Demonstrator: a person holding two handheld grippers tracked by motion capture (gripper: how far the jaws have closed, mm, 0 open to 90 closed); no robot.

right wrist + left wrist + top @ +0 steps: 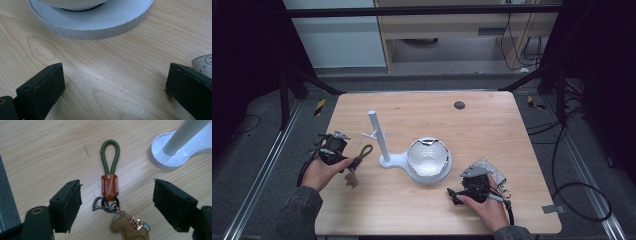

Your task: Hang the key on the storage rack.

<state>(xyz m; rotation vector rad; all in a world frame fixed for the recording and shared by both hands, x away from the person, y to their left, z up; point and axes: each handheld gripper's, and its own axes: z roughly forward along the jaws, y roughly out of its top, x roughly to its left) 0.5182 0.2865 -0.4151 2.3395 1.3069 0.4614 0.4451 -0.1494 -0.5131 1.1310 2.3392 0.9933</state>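
Holding left gripper point(116, 202) with jaws spread either side of our keychain point(110, 182), flat on table point(492, 125) left of white stand point(384, 145). Right gripper point(113, 87) jaws spread, empty, near bowl point(428, 156).

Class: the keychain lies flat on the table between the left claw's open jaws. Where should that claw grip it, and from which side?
Grip the brown leather sleeve of the keychain, coming down from above with the left claw. It is the stiffest, widest part; the green cord loop stays free.
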